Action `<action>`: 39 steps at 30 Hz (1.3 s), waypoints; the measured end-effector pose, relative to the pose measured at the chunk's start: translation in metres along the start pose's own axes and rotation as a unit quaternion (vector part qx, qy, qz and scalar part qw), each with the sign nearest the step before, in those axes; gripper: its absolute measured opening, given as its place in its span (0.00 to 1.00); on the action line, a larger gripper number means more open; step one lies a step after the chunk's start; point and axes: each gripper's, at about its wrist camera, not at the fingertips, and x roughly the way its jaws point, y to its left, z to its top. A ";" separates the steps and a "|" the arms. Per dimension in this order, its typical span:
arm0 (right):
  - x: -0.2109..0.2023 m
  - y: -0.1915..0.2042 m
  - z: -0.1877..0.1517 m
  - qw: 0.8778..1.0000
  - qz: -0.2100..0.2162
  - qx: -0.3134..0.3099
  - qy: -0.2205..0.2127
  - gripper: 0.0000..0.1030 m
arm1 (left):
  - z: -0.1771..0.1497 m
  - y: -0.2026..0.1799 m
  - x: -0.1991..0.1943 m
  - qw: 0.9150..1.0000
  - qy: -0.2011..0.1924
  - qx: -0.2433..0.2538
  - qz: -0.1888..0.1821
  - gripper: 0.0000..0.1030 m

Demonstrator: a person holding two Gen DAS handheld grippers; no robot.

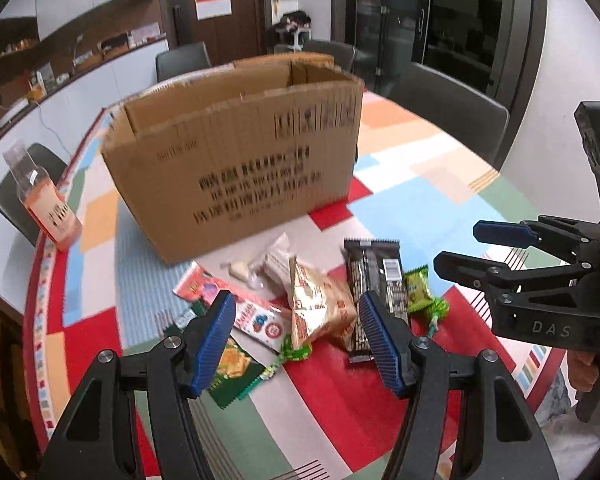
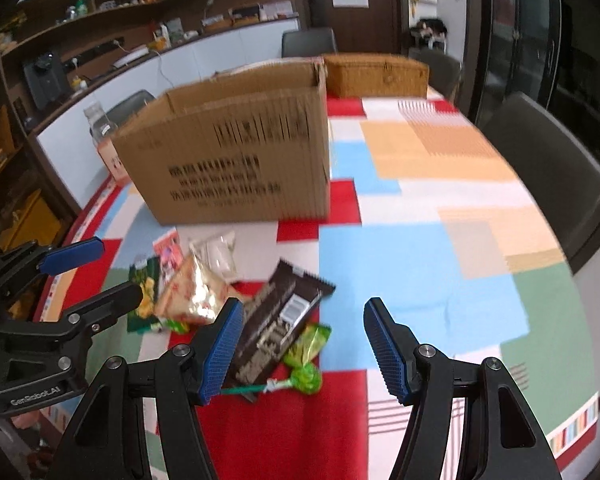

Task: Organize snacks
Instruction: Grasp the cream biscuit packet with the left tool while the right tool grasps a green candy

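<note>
A pile of snacks lies on the table in front of an open cardboard box (image 1: 240, 160) (image 2: 228, 160). In it are a gold pouch (image 1: 320, 304) (image 2: 192, 292), a dark brown packet (image 1: 376, 276) (image 2: 280, 320), a green wrapper (image 1: 418, 288) (image 2: 312, 340), a green lollipop (image 1: 438, 310) (image 2: 308, 378), a clear white packet (image 1: 268, 264), a red-and-white packet (image 1: 236, 304) and a green chips bag (image 1: 232, 368). My left gripper (image 1: 298, 344) (image 2: 120, 270) hovers open above the pile's left part, holding nothing. My right gripper (image 2: 306, 348) (image 1: 456, 246) hangs open over the pile's right edge, also holding nothing.
An orange-labelled bottle (image 1: 44, 200) stands left of the box near the table edge. A wicker basket (image 2: 376, 74) sits behind the box. The patchwork tablecloth (image 2: 420, 248) stretches bare to the right. Grey chairs (image 2: 540, 160) ring the table.
</note>
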 end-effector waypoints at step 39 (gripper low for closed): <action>0.074 -0.028 -0.017 0.987 0.077 0.099 0.099 0.31 | 0.001 -0.004 0.084 0.993 0.089 -0.048 -0.067 0.41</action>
